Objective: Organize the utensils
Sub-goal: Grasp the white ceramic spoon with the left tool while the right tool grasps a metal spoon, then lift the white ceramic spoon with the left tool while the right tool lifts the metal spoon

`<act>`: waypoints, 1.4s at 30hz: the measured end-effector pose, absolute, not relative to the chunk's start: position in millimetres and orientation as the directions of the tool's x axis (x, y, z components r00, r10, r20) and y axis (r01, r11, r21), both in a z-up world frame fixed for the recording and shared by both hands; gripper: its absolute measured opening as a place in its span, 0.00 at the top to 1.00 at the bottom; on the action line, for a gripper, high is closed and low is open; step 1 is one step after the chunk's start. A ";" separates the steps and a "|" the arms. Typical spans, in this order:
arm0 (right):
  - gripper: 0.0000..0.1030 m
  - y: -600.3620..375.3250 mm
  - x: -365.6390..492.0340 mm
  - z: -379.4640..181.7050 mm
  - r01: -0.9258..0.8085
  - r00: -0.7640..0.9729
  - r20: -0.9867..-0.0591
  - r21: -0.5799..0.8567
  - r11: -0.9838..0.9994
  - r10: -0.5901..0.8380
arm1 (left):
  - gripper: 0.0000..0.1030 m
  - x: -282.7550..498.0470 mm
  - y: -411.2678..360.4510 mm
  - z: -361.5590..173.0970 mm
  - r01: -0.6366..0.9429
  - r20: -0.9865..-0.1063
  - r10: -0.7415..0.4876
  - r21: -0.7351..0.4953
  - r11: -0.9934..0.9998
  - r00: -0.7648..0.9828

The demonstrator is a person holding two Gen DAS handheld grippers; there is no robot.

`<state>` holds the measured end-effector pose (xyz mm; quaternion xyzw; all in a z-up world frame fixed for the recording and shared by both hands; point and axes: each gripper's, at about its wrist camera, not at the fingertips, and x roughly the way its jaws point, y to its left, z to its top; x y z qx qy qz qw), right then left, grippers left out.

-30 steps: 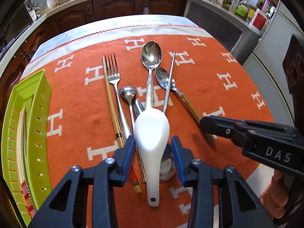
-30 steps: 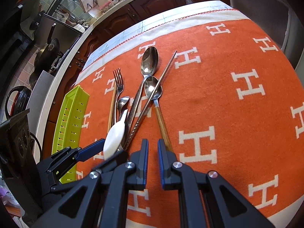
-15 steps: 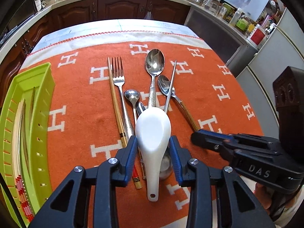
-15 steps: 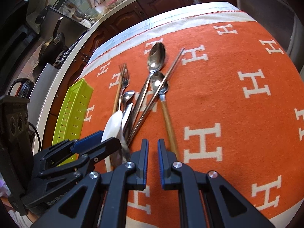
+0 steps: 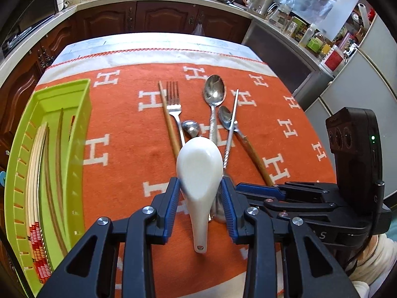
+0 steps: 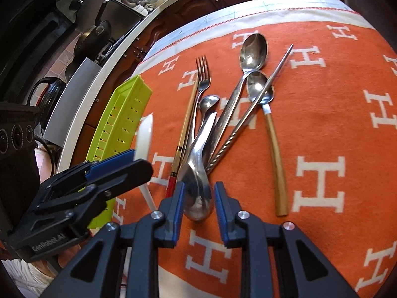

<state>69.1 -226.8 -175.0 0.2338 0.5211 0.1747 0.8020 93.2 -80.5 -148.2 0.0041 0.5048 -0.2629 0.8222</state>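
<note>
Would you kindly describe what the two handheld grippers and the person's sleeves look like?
Both the left gripper and right gripper have black angular linkage fingers with silver rivets and ribbed blue pads. Each carries a black box with round lenses; one shows a green light. White lettering marks their sides. A thin black cable trails by a cream knitted sleeve.

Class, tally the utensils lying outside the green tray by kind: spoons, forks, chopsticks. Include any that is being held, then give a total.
Spoons: 5 (white soup spoon, metal soup spoon, large spoon, tan-handled spoon, small spoon)
Forks: 1 (fork)
Chopsticks: 2 (wooden chopstick, metal chopstick)
Total: 8
</note>
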 end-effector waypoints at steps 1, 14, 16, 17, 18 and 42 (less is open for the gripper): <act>0.76 -225.1 69.7 -175.8 -0.046 0.396 -0.748 0.563 0.825 0.532 | 0.69 93.8 -78.8 -150.2 0.431 -0.834 -0.427 -0.262 0.864 0.349; 0.91 -202.1 60.9 -160.2 -0.139 0.439 -0.761 0.467 0.873 0.477 | 0.70 101.7 -70.9 -180.0 0.380 -0.869 -0.359 -0.222 0.898 0.341; 0.93 -197.8 59.8 -157.4 -0.153 0.443 -0.761 0.456 0.877 0.473 | 0.70 102.7 -68.8 -180.5 0.381 -0.868 -0.360 -0.222 0.898 0.342; 0.94 -196.0 59.1 -156.2 -0.158 0.445 -0.760 0.454 0.877 0.474 | 0.70 102.6 -68.3 -180.6 0.381 -0.868 -0.359 -0.221 0.898 0.343; 0.96 -195.1 58.4 -155.6 -0.162 0.446 -0.759 0.454 0.876 0.475 | 0.70 102.4 -68.0 -180.4 0.382 -0.868 -0.359 -0.220 0.897 0.344; 0.97 -179.3 51.6 -128.6 -0.227 0.478 -0.739 0.418 0.880 0.474 | 0.99 75.1 -33.8 -122.8 0.405 -0.768 -0.445 -0.265 0.875 0.460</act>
